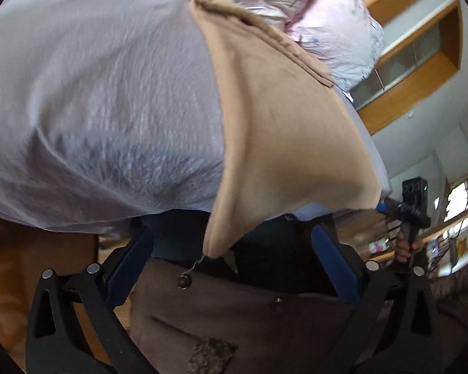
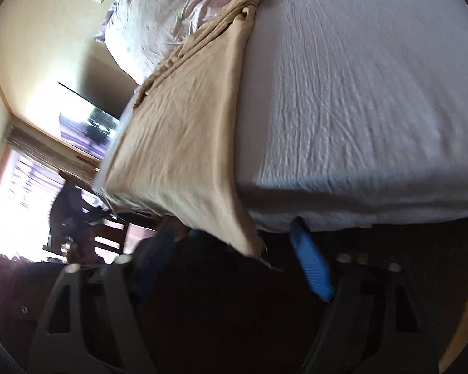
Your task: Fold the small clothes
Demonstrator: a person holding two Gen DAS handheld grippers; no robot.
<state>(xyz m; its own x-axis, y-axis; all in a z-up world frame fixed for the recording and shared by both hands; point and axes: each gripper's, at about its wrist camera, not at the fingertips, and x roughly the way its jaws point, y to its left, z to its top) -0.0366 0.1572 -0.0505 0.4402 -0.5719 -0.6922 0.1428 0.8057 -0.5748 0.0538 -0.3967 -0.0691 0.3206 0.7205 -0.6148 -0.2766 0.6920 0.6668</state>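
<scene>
Left gripper (image 1: 234,265): blue pads wide apart, nothing between them; a corner of the tan garment (image 1: 284,118) hangs just above the gap, contact unclear. Right gripper (image 2: 231,261): pads also spread, with the garment's other low corner drooping into the gap near the left pad, no clamp visible; in the left view the right gripper seems to meet the cloth's far corner, with a hand (image 1: 404,247) on its handle. Garment lies stretched over the edge of the white bed (image 2: 358,93), bunched end by the pink floral bedding (image 2: 159,9).
</scene>
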